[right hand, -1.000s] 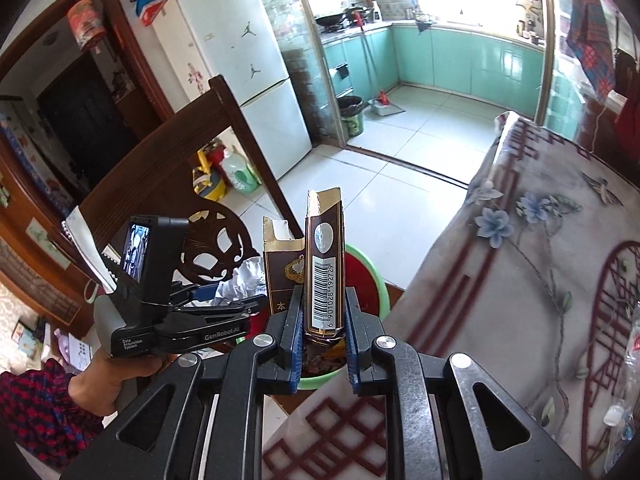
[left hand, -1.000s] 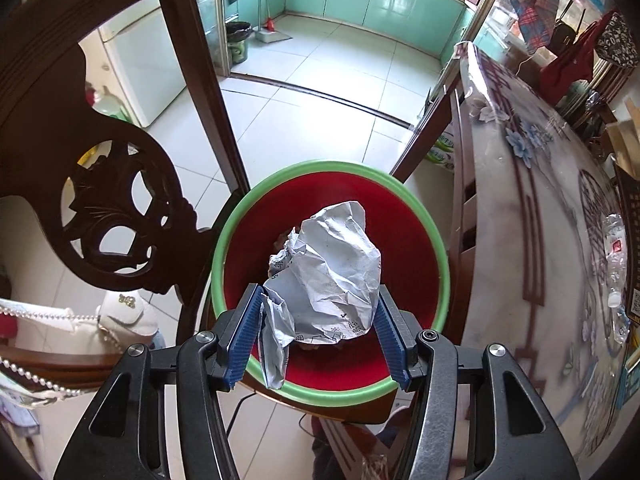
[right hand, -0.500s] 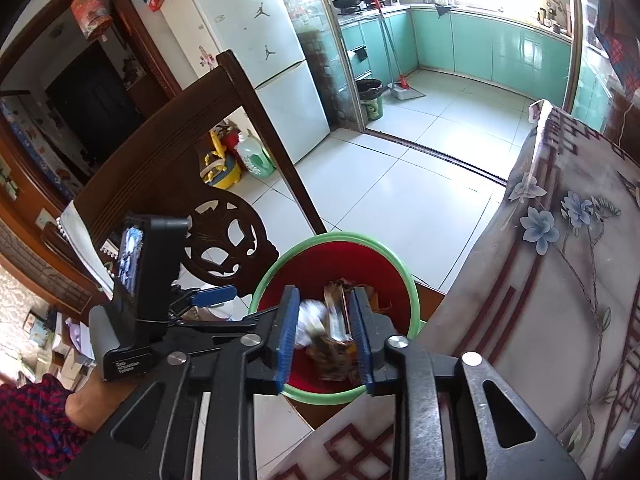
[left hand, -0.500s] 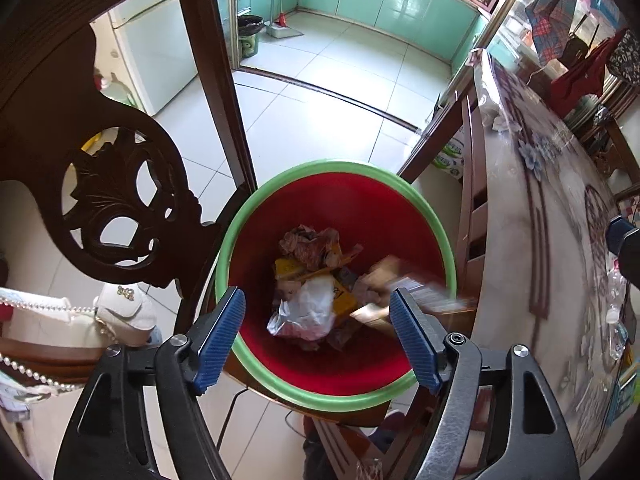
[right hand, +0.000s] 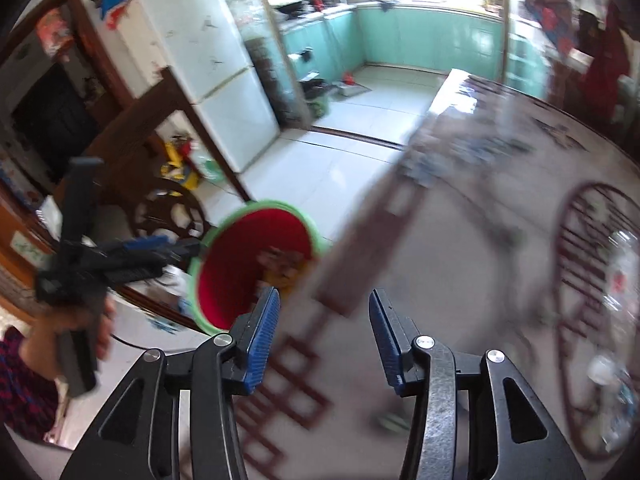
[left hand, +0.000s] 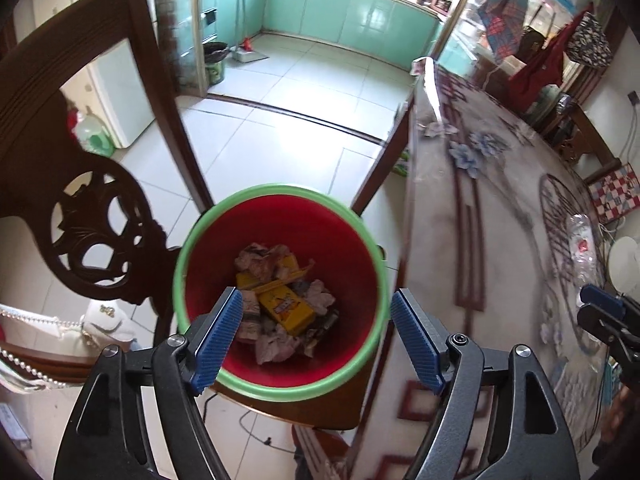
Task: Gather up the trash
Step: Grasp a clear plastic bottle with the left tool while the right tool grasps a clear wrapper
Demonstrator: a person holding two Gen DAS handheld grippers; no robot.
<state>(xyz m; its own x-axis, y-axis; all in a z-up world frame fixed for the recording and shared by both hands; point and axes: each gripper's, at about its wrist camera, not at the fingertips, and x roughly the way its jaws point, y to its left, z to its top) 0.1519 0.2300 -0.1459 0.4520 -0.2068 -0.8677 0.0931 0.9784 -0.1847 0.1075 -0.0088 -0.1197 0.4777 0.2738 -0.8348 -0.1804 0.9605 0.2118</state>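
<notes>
The left gripper (left hand: pixel 316 338) is hanging over the red bin (left hand: pixel 280 292) with the green rim, in the lower centre of the left wrist view, and it is pointing steeply down. Its jaws have just been opening and are standing wide, with nothing between them. The trash (left hand: pixel 280 312) is lying at the bottom of the bin: crumpled papers and a yellow carton (left hand: pixel 286 308), loosely piled.

The right gripper (right hand: pixel 324 336) is pointing down at the patterned table (right hand: pixel 460 272), in the lower centre of its own view, which is blurred. Its jaws have just been opening too, and nothing is between the blue pads. In the left wrist view its tip is showing at the right edge, near a clear plastic bottle (left hand: pixel 580 248) that is lying on the table.

I am judging that this bottle is the next piece to collect. It is looking empty and thin, so it will probably be very light, a little slippery, and will dent when squeezed. Taking it across the middle of the body, with the jaws on both sides, seems safest; the cap end may slip out.

At the lower left of the right wrist view, the person's hand (right hand: pixel 86 320) is holding the left gripper's handle, beside a red checked sleeve (right hand: pixel 20 380).
</notes>
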